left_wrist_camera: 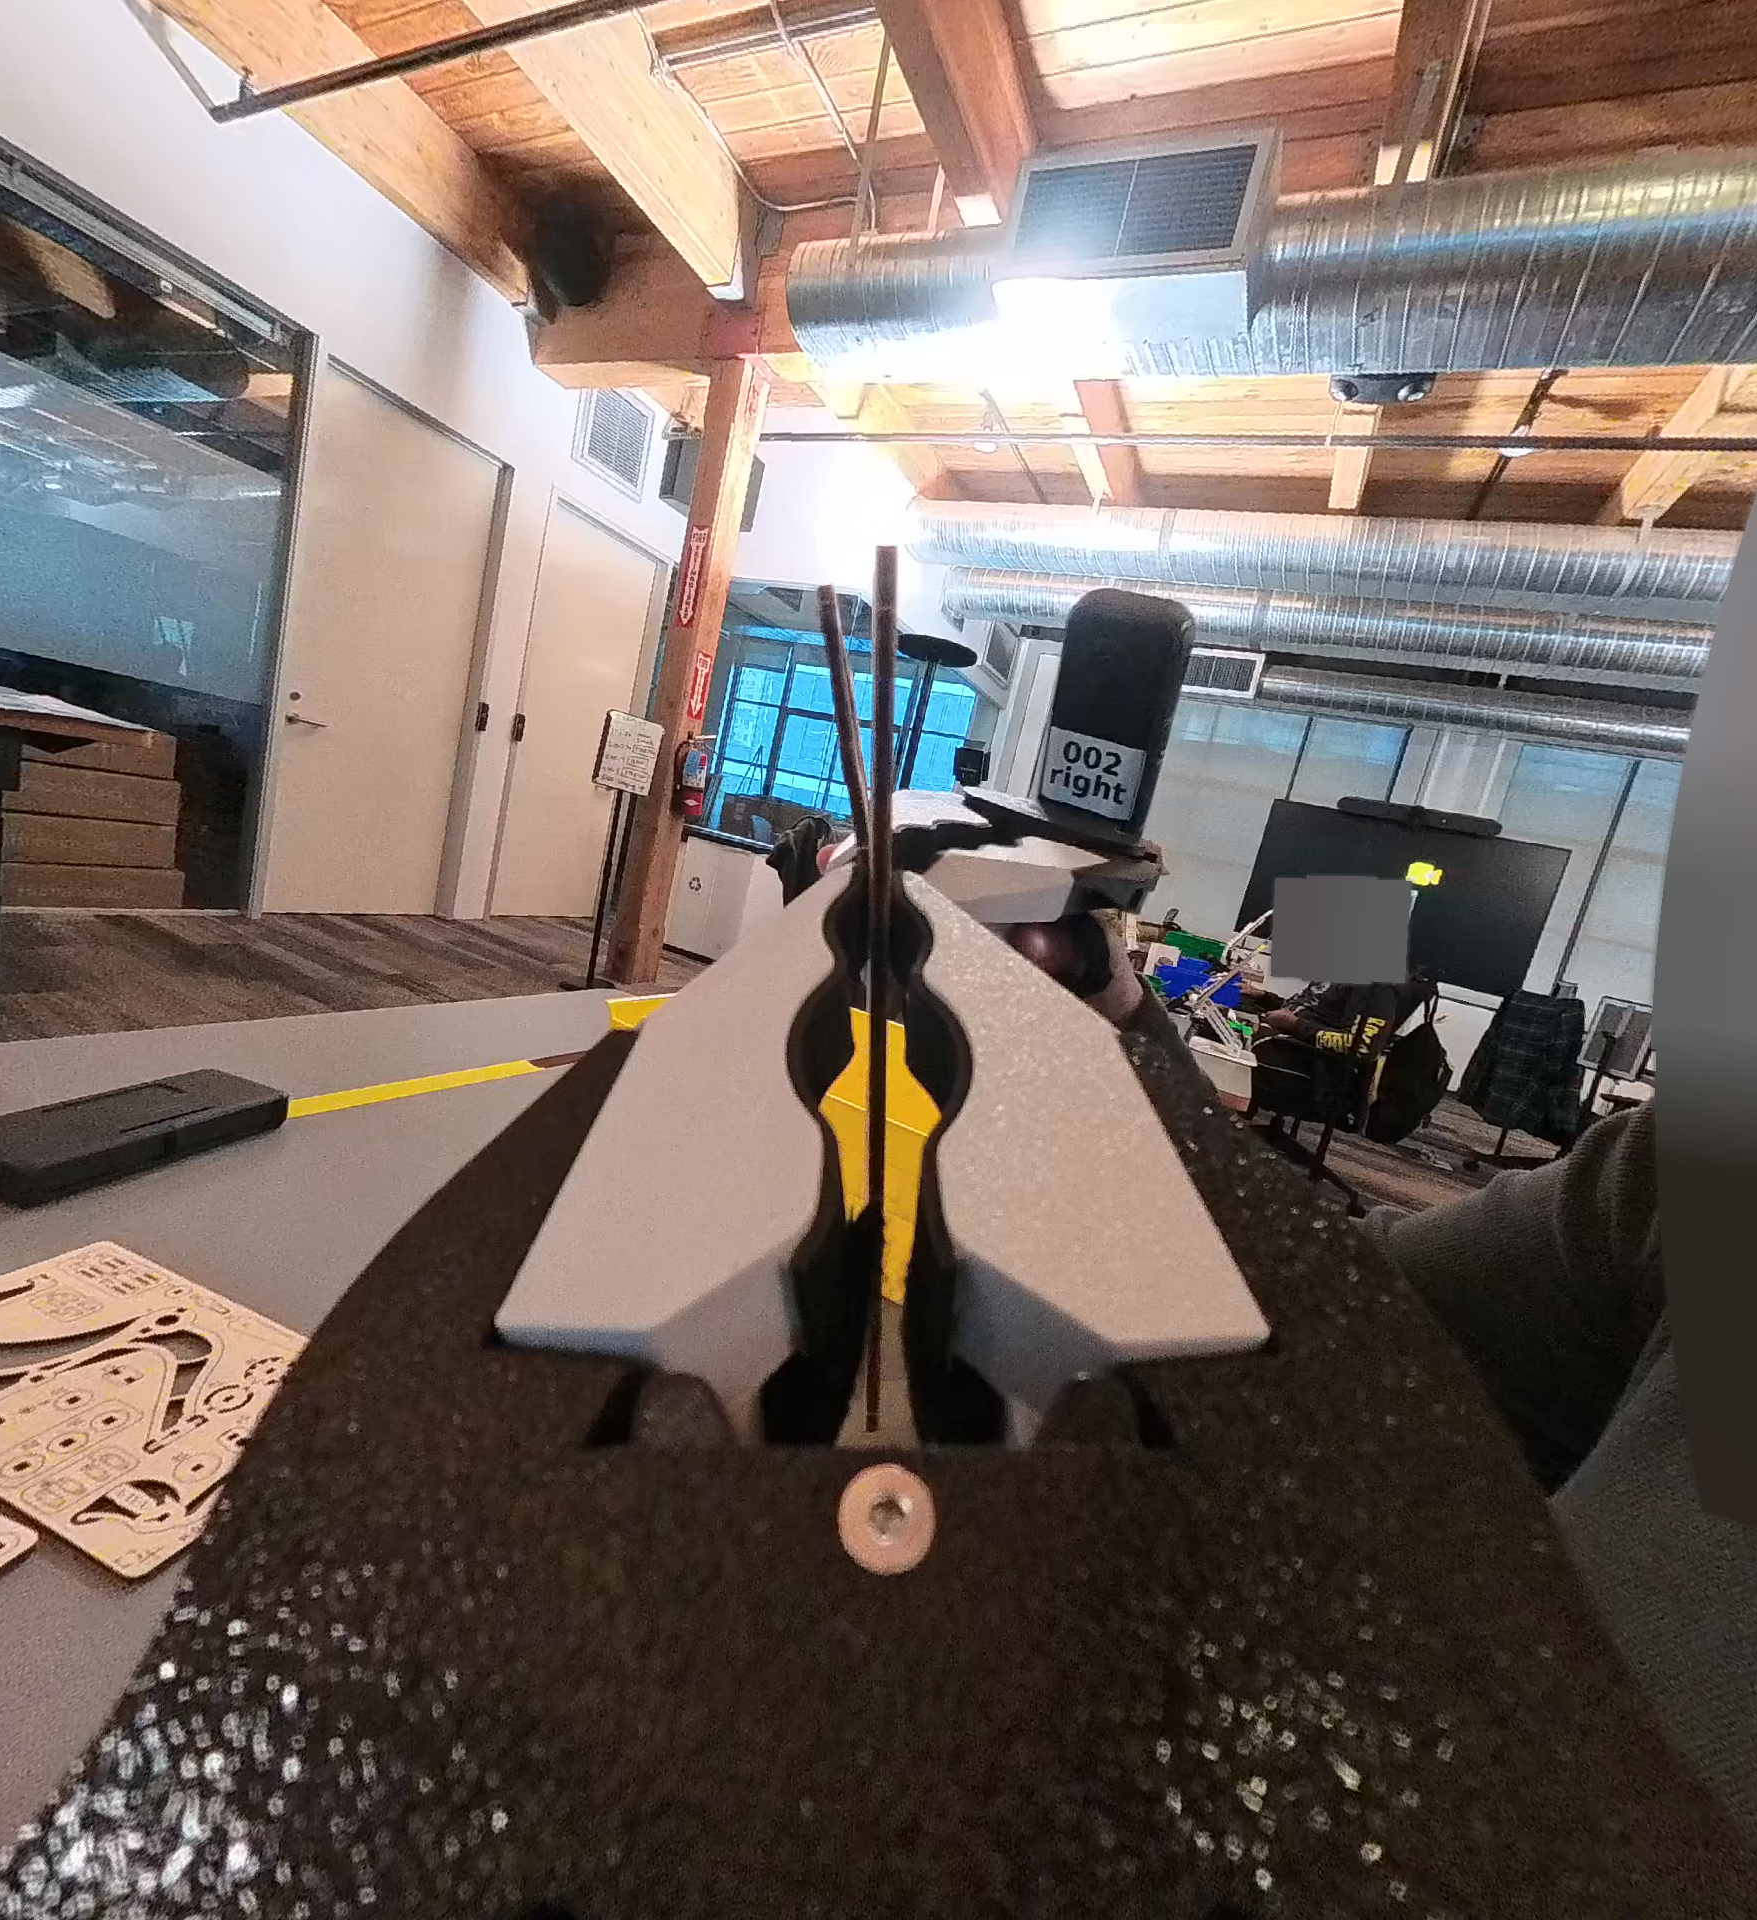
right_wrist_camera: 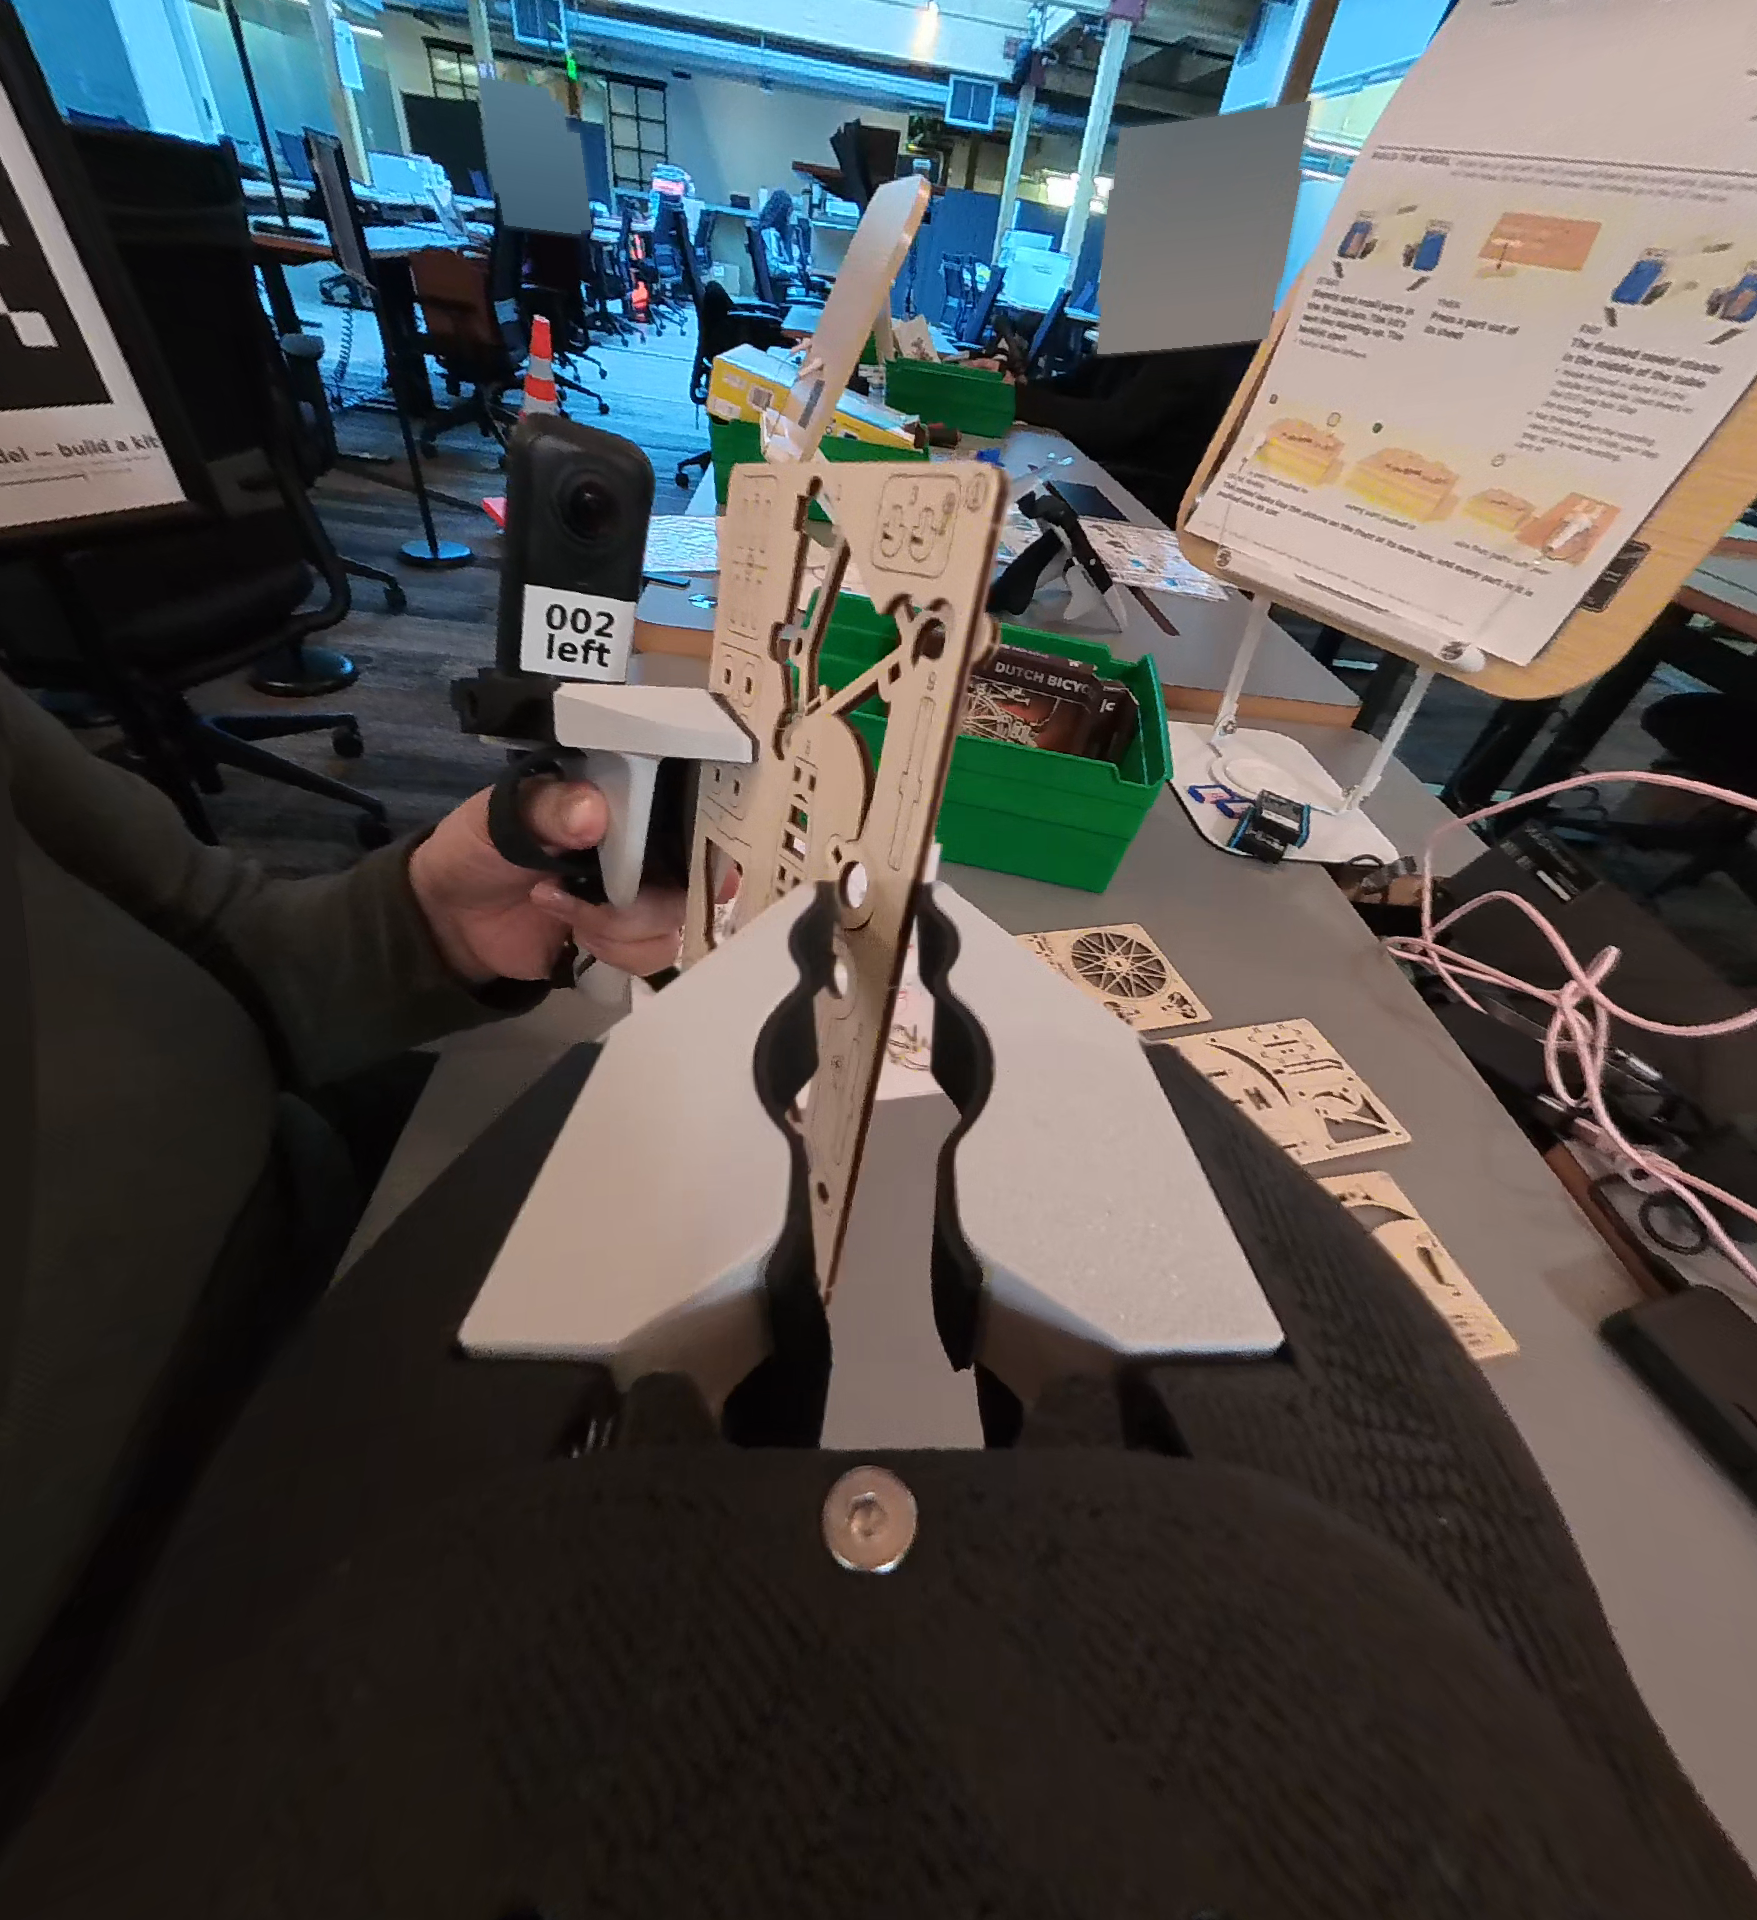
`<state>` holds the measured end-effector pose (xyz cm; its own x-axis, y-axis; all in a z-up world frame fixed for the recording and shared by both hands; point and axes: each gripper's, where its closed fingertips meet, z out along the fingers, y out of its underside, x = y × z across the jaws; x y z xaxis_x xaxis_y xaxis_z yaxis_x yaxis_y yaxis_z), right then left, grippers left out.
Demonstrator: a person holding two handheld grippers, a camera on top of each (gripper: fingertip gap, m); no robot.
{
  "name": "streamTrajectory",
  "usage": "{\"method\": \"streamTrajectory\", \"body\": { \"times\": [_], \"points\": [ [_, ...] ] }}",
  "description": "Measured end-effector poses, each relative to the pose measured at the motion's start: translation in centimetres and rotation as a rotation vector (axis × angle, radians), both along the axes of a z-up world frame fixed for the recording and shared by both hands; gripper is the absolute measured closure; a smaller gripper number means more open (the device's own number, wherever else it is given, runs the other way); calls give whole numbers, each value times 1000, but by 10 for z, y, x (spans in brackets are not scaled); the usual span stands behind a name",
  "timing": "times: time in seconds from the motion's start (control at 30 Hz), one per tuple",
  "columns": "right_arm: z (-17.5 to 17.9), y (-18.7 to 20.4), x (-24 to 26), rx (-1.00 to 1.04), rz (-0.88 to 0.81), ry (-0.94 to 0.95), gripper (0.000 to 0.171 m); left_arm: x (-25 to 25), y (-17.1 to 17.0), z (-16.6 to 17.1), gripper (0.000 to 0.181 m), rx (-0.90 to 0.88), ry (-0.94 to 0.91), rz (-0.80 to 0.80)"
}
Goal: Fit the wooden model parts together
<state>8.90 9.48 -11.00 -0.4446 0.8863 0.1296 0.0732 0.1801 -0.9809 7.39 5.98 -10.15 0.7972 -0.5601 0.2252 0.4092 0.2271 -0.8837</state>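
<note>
The right gripper (left_wrist_camera: pixel 967 831) shows only in part behind the left gripper's fingers (left_wrist_camera: pixel 687 1164). The wooden sheets (left_wrist_camera: pixel 74 1392) run off the left edge.

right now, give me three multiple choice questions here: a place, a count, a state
1. Where is the green bin? A on the floor B on the table behind the upright sheet C on a chair
2. How many flat sheets lie right of the right gripper? A three B one C six
3. The right gripper is A open, empty B lying down C shut on the upright sheet
B, it sits on the grey top; A, three lie in a row; C, fingers clamp its edge.
</note>
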Motion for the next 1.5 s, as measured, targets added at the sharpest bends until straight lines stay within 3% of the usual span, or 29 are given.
{"method": "streamTrajectory", "body": {
  "times": [0.53,1.2,1.5],
  "points": [
    [-7,6,-11,150,-177,-9,155,-4,1,-4,180,-24,47,57],
    [10,-5,-1,-213,103,33,161,-2,-2,0,180,-3,-49,-29],
    [10,0,-7,-152,10,42,162,-1,-1,-1,180,4,-5,10]
  ]
}}
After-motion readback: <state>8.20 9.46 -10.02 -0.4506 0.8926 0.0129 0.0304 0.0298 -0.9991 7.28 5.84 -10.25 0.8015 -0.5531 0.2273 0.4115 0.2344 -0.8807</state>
